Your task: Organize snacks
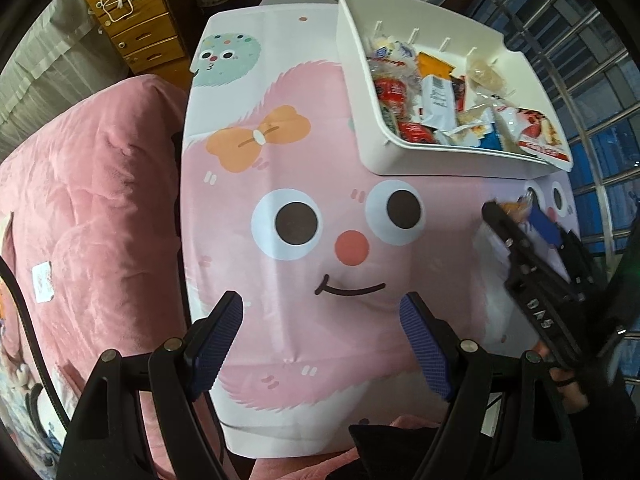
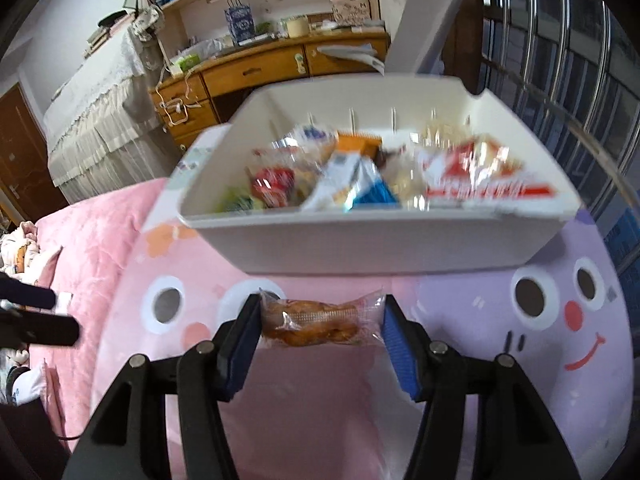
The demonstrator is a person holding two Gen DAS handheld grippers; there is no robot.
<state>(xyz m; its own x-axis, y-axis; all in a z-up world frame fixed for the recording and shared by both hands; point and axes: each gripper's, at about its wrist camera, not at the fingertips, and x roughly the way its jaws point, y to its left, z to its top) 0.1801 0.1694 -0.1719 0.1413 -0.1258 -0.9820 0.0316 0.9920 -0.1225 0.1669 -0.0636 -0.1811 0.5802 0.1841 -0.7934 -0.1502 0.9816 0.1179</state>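
Left gripper (image 1: 322, 344) first: jaws spread wide, nothing between the pads, hanging over the cartoon-face tabletop (image 1: 304, 184). We keep it idle and clear of the bin.

Right gripper (image 2: 322, 334): jaws clenched on a clear-wrapped brown pastry (image 2: 316, 322), pads pressing the wrapper's two ends, the packet slung crosswise between them above the tabletop. The view ahead is blurred.

White bin (image 2: 400, 240) sits at twelve o'clock from the pastry, already heaped with mixed snack packets (image 2: 360, 176). In the left wrist view it lies at one o'clock, the right gripper at four o'clock of it.

Step in hand, as we judge it: carry the pastry over the near wall and drop it in. To do it well we clear the rim before moving forward, hold the grip on the wrapper ends until the packet is above the heap, then let go low so it does not slide off the pile.

In the way: the bin's near wall, and the high pile at its right end.

Around: pink quilt (image 1: 88, 216) at nine o'clock, wooden desk (image 2: 256, 68) at eleven o'clock, window bars (image 2: 560, 40) at two o'clock.
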